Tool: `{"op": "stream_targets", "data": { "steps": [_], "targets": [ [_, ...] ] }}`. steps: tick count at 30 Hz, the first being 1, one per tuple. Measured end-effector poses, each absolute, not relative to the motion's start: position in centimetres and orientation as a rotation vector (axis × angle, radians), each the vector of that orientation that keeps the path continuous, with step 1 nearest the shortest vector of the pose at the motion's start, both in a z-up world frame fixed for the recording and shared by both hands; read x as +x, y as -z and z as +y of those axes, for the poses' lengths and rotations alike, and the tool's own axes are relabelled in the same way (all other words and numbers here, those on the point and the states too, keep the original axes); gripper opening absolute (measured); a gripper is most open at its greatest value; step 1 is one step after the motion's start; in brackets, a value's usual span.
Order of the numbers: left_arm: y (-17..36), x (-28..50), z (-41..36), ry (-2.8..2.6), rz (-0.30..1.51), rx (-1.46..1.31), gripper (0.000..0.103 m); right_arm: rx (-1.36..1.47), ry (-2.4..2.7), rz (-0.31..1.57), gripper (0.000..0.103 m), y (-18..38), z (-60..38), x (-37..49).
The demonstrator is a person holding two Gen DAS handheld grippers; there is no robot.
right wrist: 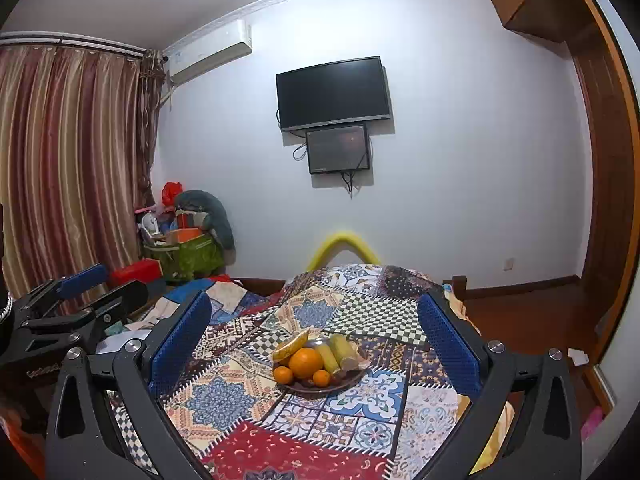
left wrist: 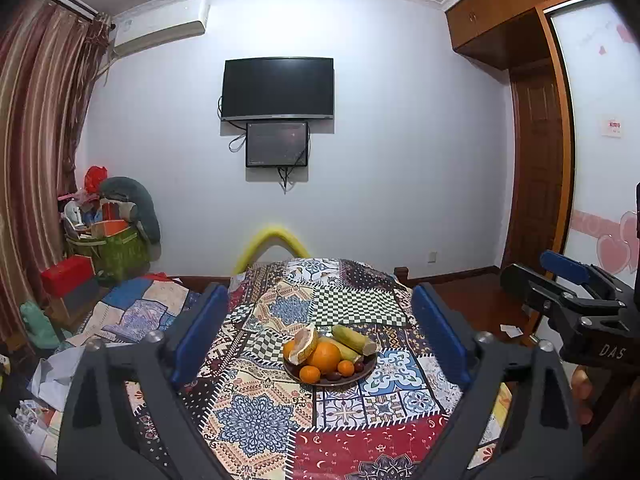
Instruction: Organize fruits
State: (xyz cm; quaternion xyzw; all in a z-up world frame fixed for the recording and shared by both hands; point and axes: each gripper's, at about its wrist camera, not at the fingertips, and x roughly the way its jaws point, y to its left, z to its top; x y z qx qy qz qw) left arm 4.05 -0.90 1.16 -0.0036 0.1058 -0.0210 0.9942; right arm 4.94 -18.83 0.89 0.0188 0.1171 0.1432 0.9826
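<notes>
A dark plate (left wrist: 362, 372) (right wrist: 352, 378) of fruit stands in the middle of the patchwork-covered table (left wrist: 256, 420) (right wrist: 224, 400). On it lie a large orange (left wrist: 325, 356) (right wrist: 305, 362), two small oranges (left wrist: 310, 374) (right wrist: 283, 375), a peeled pomelo piece (left wrist: 304, 344) (right wrist: 290, 348), two corn cobs (left wrist: 354, 338) (right wrist: 342, 346) and dark small fruits (left wrist: 359, 367). My left gripper (left wrist: 320, 332) is open and empty, short of the plate. My right gripper (right wrist: 316, 336) is open and empty, also short of it. Each gripper shows at the side of the other's view (left wrist: 576, 296) (right wrist: 80, 292).
A cluttered bed and a green basket of items (left wrist: 116, 248) (right wrist: 184, 256) lie to the left. A yellow foam chair back (left wrist: 274, 242) (right wrist: 344, 246) stands behind the table. A wooden wardrobe and door (left wrist: 536, 184) are at the right.
</notes>
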Motion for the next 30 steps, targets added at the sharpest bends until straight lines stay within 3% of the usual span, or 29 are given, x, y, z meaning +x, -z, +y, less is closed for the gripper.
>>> {"op": "stream_targets", "data": {
  "steps": [30],
  "targets": [
    [-1.27,3.77,-1.26,0.053,0.201,-0.001,0.1,0.041,-0.279,0.238,0.103,-1.35,-18.9,4.43]
  ]
}}
